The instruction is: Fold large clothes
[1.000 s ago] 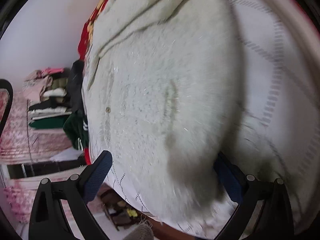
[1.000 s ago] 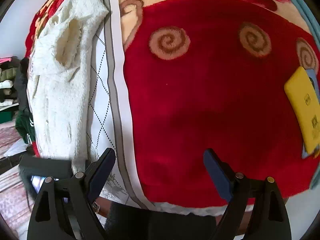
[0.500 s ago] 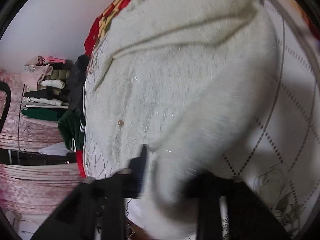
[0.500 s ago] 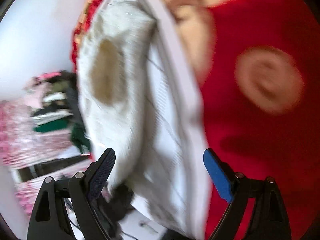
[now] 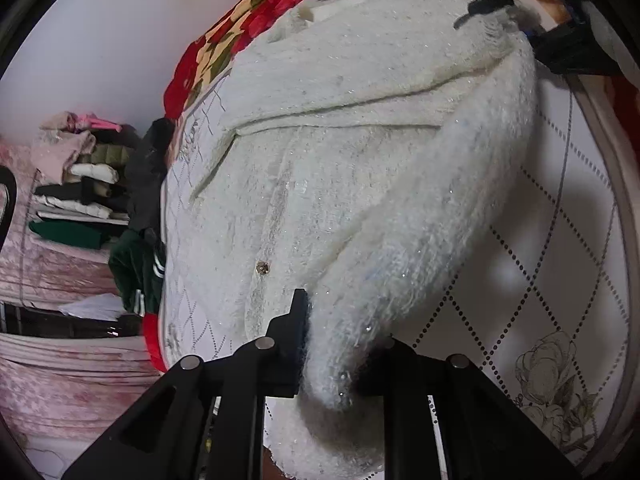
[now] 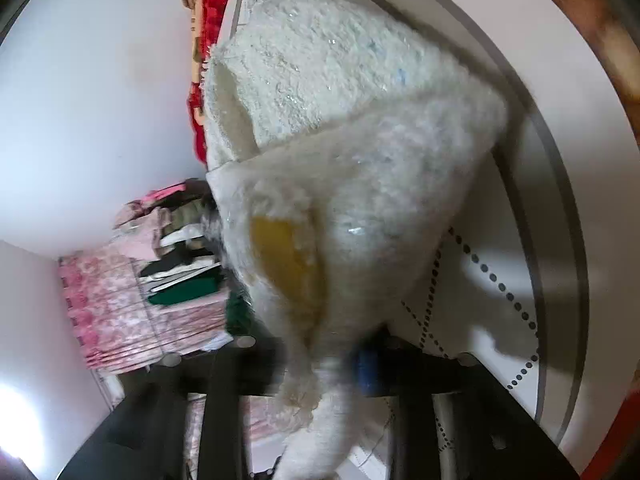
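Fluffy white cardigan (image 5: 360, 152): spread on quilted bedspread (image 5: 560, 240). Soft, bulky, likely floppy (best taken at folded edges). Left gripper (image 5: 340, 344) and right gripper (image 6: 320, 356) each clamp its edge.

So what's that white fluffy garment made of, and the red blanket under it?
The white cardigan looks like a shaggy, fuzzy knit, perhaps chenille or eyelash yarn: long loose fibres with tiny glinting threads and a small metal snap. The red blanket seems a plush fleece or velvety pile, soft-sheened with a printed floral pattern. Neither fibre can be confirmed by sight.
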Tool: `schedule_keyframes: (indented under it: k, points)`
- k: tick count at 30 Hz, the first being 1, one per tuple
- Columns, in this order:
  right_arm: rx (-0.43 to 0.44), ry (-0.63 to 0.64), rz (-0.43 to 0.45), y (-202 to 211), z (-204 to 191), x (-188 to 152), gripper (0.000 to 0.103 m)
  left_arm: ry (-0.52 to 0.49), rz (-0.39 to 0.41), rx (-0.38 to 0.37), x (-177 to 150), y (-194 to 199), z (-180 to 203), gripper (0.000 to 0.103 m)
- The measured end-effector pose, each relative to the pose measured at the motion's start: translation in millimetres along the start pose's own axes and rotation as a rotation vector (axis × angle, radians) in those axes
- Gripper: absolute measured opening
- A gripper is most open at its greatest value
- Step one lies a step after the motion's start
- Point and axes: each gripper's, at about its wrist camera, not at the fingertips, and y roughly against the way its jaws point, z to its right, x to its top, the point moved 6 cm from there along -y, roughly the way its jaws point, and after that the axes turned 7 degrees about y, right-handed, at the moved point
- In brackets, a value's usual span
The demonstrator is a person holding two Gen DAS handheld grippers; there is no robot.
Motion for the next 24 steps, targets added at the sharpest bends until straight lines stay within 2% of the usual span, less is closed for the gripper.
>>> schedule_keyframes:
  k: [4,7,11,15,18,21,24]
  points:
    - [-0.057,0.063,0.012,3.6,-49.5,-2.3,0.024,0.054,0.004,-0.087,5.1,6.9,-28.7,0.013]
    - [-0.106,0.129,0.021,-0.1,-108.9,-1.0,0.024,0.108,0.012,-0.170,12.8,10.1,-65.8,0.013]
    - [-0.235,0.249,0.000,-31.3,-207.3,3.7,0.024,0.187,0.005,-0.272,27.1,0.2,-123.0,0.014]
    - [-0.369,0.337,-0.032,-101.9,-280.2,14.9,0.023,0.277,-0.019,-0.326,43.5,-41.5,-185.0,0.018]
    - [-0.457,0.357,-0.062,-162.9,-313.7,26.8,0.024,0.319,-0.053,-0.366,51.6,-84.3,-214.7,0.019]
    - [-0.547,0.359,-0.094,-225.9,-318.9,40.3,0.024,0.368,-0.099,-0.404,59.3,-141.1,-242.4,0.021]
    - [-0.621,0.336,-0.124,-276.2,-306.1,53.2,0.024,0.407,-0.132,-0.431,61.9,-185.3,-257.6,0.027]
